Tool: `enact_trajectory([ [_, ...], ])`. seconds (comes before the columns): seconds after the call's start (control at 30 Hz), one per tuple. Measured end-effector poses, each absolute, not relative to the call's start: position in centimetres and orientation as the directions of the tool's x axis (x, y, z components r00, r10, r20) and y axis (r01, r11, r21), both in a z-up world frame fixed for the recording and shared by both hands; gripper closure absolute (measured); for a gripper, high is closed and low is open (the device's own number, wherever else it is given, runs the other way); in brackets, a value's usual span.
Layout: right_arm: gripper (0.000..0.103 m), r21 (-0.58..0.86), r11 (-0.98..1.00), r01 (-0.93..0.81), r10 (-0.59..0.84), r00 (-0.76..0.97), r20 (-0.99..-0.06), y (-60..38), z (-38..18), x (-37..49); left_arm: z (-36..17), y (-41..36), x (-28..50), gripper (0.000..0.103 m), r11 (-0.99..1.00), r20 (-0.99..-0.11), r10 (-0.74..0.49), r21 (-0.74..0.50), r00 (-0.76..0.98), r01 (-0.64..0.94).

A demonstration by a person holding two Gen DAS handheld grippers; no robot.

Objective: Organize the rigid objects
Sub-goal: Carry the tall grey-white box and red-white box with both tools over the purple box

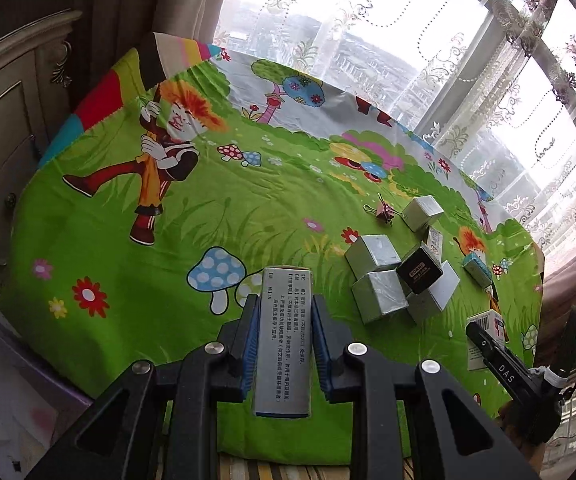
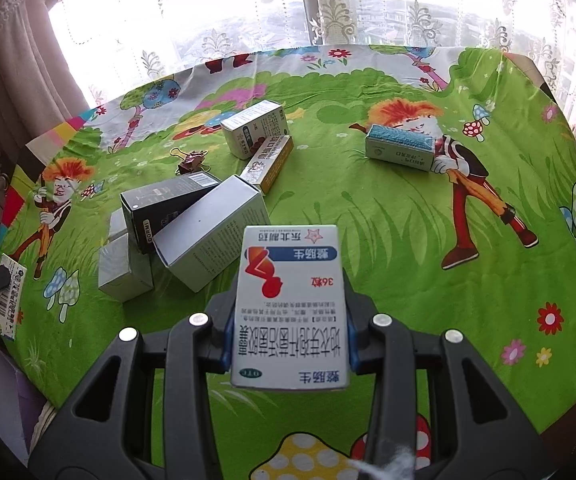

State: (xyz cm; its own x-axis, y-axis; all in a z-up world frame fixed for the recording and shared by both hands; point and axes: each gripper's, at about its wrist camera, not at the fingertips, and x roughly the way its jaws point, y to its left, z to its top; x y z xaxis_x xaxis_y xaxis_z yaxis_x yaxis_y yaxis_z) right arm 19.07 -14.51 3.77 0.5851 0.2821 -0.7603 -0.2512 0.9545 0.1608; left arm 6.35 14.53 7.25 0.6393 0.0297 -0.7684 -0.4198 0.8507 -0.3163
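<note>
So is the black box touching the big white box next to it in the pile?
Touching. The right wrist view shows the black box lying against the white box's upper edge, no cloth visible between them.

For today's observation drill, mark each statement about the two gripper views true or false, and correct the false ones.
1. The left gripper is shut on a narrow grey cardboard box with black print. True.
2. The right gripper stands open with nothing in it. False: it is shut on a white cardboard medicine box with red and blue print.
3. A black rectangular carton leans on the pile of grey boxes. True.
4. The metal binder clip lies inside an open box. False: it lies on the green cartoon tablecloth, beside the boxes.
5. The blue-topped white box lies apart from the pile. True.
</note>
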Motion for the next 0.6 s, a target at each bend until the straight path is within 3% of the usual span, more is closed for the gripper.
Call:
enact_trajectory([
  [0.6,0.058,0.174,0.813,-0.556,0.464,0.438,-0.770,-2.6,6.7,8.4,5.3,24.0,-8.0,0.077,0.692,-0.737,0.111,-0.424,0.667,-0.584],
])
